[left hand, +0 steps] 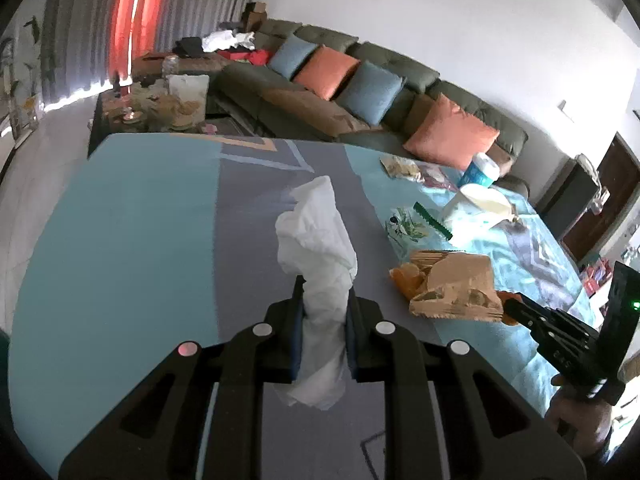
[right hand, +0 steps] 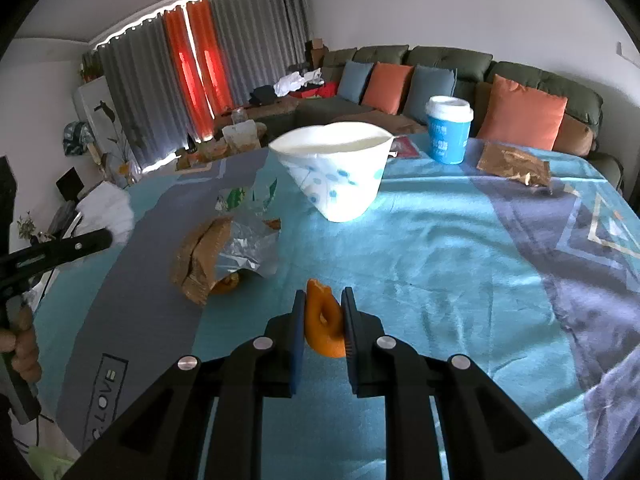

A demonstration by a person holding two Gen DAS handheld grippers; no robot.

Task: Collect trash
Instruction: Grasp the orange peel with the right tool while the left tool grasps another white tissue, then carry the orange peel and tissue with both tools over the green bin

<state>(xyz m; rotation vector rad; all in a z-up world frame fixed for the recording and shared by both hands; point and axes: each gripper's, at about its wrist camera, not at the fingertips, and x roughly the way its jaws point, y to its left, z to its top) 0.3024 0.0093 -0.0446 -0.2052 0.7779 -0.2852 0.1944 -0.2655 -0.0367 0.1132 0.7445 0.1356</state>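
Observation:
My left gripper (left hand: 324,292) is shut on a crumpled white tissue (left hand: 316,240) and holds it above the blue and grey tablecloth (left hand: 132,216). My right gripper (right hand: 323,300) is shut on a piece of orange peel (right hand: 323,322) above the cloth. The right gripper also shows at the right of the left wrist view (left hand: 516,306), next to a torn brown paper bag (left hand: 456,284) with more orange peel (left hand: 408,278). In the right wrist view that bag (right hand: 200,260) lies beside silver foil (right hand: 248,248), with the left gripper (right hand: 100,240) and the tissue (right hand: 108,208) at far left.
A white paper bowl (right hand: 340,172) stands mid-table, a blue lidded cup (right hand: 448,128) behind it. A green-printed wrapper (right hand: 244,196) and a brown wrapper (right hand: 512,164) lie on the cloth. A sofa with cushions (right hand: 520,116) runs behind the table.

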